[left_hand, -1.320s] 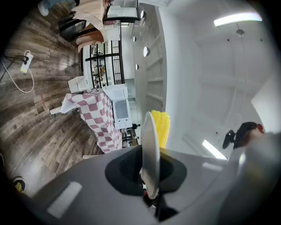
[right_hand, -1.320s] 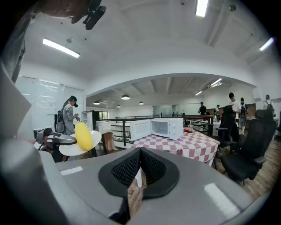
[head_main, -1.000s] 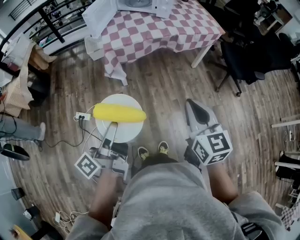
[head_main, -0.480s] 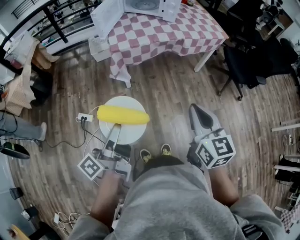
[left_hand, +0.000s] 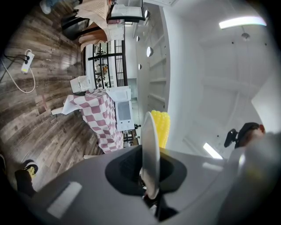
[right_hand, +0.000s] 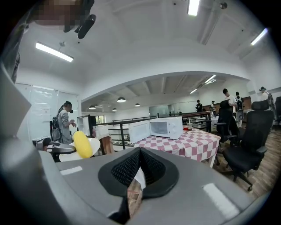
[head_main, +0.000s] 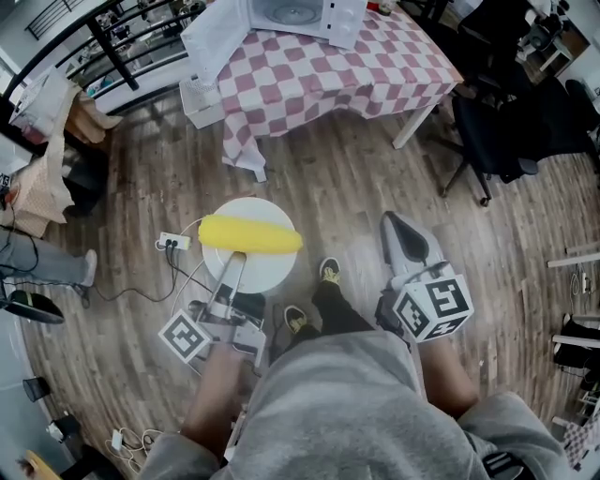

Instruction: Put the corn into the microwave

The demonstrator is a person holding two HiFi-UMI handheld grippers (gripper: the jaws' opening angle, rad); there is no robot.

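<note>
A yellow corn cob [head_main: 250, 234] lies on a round white plate [head_main: 267, 270]. My left gripper [head_main: 234, 262] is shut on the plate's near rim and holds it roughly level above the wooden floor. The left gripper view shows the plate [left_hand: 150, 145] edge on between the jaws, with the corn [left_hand: 161, 127] beyond it. A white microwave [head_main: 298, 13] with its door swung open stands on the checkered table [head_main: 328, 70] ahead; the microwave [right_hand: 165, 127] also shows in the right gripper view. My right gripper [head_main: 395, 226] is shut and holds nothing, to the right of the plate.
A black office chair [head_main: 487, 117] stands right of the table. A power strip [head_main: 172, 243] with cables lies on the floor to the left. A black railing [head_main: 103, 47] runs at the far left. The person's shoes [head_main: 328, 272] are below the plate. People stand far back [right_hand: 66, 121].
The person has stepped toward the table, one foot forward. The plate with the corn moved slightly ahead, still held. More of the microwave is in view.
</note>
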